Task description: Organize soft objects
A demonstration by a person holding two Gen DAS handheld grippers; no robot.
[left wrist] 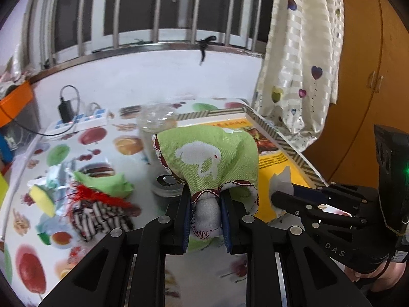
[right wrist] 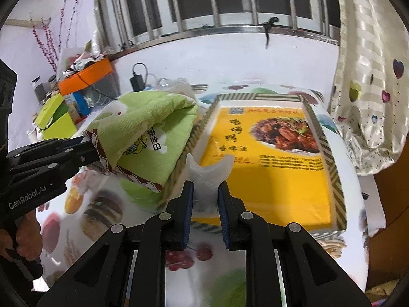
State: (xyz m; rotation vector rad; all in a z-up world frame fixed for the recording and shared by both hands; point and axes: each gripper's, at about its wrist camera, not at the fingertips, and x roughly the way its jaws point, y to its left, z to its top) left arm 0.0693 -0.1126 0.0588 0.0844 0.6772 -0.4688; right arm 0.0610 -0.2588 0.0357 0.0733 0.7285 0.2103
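Currently the left gripper (left wrist: 205,212) clamps the green cloth (left wrist: 212,158) above the table (left wrist: 107,133); the right gripper (right wrist: 205,199) pinches a white tissue (right wrist: 208,171) at the box (right wrist: 324,140) edge. Risk: the draped cloth may catch the box wall, or the thin tissue may slip out.

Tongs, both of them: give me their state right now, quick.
Left tongs: closed on the green cloth.
Right tongs: closed on a white tissue, beside the yellow box.
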